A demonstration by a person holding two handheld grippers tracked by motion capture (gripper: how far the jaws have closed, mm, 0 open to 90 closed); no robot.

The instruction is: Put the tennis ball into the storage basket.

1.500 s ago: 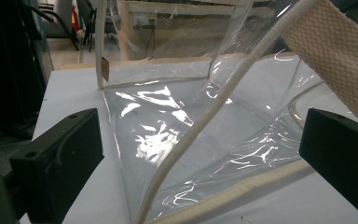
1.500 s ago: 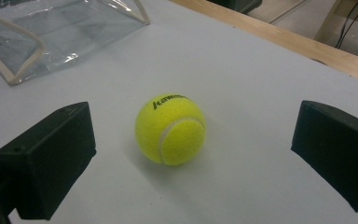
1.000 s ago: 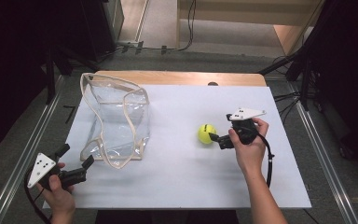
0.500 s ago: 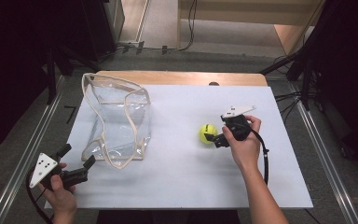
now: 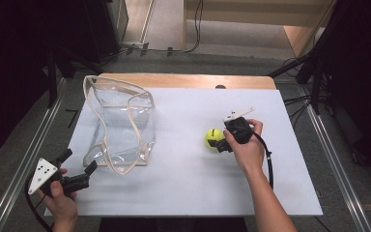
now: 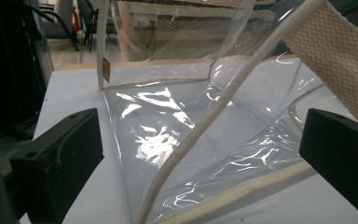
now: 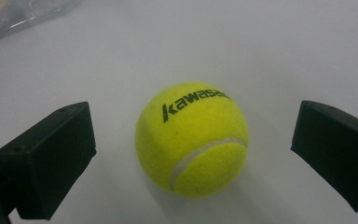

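Note:
A yellow tennis ball [image 5: 213,138] [image 7: 192,138] printed "Kawasaki" rests on the white table top, right of centre. My right gripper [image 5: 223,141] [image 7: 191,158] is open, its two black jaws standing either side of the ball with gaps on both sides. A clear plastic bag [image 5: 118,126] [image 6: 191,126] with cream webbing trim and handles stands on the left half of the table. My left gripper [image 5: 79,166] [image 6: 200,158] is open at the table's near left corner, facing the bag's near bottom edge, a webbing strap [image 6: 335,51] hanging just ahead of the jaws.
The white table top [image 5: 183,183] has a wooden strip [image 5: 183,80] along its far edge. Metal rails [image 5: 343,169] run down both sides of the table. Cables lie on the floor at the right and far side.
The right gripper has slid left toward the ball until its jaws flank it. The left gripper has edged slightly up toward the bag. Ball and bag have not moved.

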